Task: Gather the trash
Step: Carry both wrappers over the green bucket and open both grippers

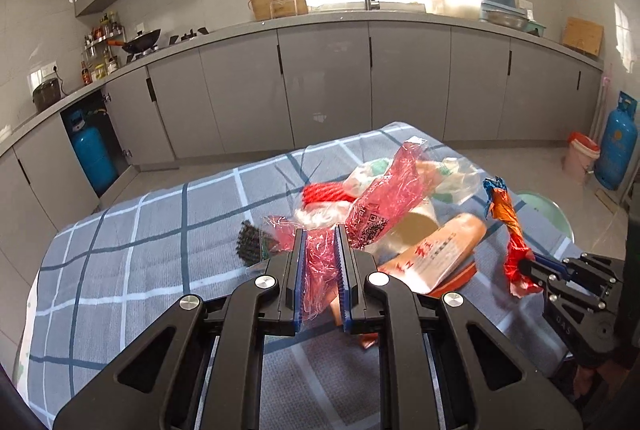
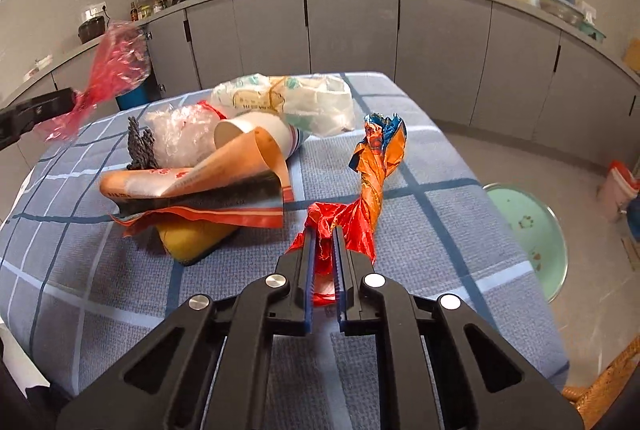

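Observation:
My left gripper [image 1: 320,236] is shut on a clear red plastic wrapper [image 1: 380,197] and holds it above the table; the wrapper also shows in the right wrist view [image 2: 112,73]. My right gripper [image 2: 323,236] is shut on a twisted orange, red and blue foil wrapper [image 2: 374,173], lifted off the cloth; it shows in the left wrist view [image 1: 510,230] too. A pile of trash lies on the table: an orange paper bag [image 2: 192,181], a paper cup [image 2: 260,133], a white plastic bag [image 2: 304,97], crumpled clear plastic [image 2: 180,133] and a dark comb-like piece [image 2: 140,145].
The table has a blue checked cloth [image 2: 420,197]. A pale green stool [image 2: 528,230] stands by the table's right side. A small bucket [image 1: 582,153] and a blue gas cylinder [image 1: 616,145] stand by the right wall. Grey kitchen cabinets [image 1: 320,81] run behind.

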`<state>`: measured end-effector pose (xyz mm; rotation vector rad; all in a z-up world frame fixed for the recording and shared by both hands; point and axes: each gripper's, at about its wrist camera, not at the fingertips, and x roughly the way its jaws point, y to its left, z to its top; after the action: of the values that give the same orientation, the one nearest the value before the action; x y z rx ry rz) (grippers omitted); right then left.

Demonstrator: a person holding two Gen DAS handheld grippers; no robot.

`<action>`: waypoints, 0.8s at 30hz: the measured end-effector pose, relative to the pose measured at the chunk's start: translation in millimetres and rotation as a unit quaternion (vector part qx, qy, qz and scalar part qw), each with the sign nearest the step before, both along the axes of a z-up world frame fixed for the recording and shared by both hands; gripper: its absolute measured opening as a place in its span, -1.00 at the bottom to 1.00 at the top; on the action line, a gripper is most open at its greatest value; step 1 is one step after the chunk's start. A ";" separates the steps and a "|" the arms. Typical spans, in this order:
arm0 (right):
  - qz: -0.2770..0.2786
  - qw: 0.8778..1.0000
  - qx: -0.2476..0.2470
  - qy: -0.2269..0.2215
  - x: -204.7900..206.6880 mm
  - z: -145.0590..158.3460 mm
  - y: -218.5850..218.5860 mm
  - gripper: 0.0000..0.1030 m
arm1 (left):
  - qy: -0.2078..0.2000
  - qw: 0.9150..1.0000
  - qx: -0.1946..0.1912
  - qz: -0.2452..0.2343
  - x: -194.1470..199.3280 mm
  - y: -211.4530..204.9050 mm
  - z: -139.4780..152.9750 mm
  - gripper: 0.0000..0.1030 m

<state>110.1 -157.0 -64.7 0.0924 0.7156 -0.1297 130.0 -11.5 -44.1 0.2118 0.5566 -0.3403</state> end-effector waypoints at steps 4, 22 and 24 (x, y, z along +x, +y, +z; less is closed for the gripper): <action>-0.003 1.000 -0.014 -0.014 -10.0 9.2 -2.2 -0.81 | -0.011 1.000 -0.003 -0.012 -1.4 -14.7 8.1 -0.71; -0.057 0.996 -0.015 -0.065 -29.4 53.1 -48.3 -0.82 | -0.038 0.998 -0.011 -0.038 17.0 -79.0 30.1 -0.71; -0.066 0.995 -0.014 -0.070 -31.8 57.0 -56.3 -0.82 | -0.040 0.998 -0.013 -0.041 17.0 -88.2 31.9 -0.71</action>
<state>78.4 -213.3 -7.8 0.1199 0.5677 -0.2566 147.0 -99.7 -12.2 0.2227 0.4644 -0.4160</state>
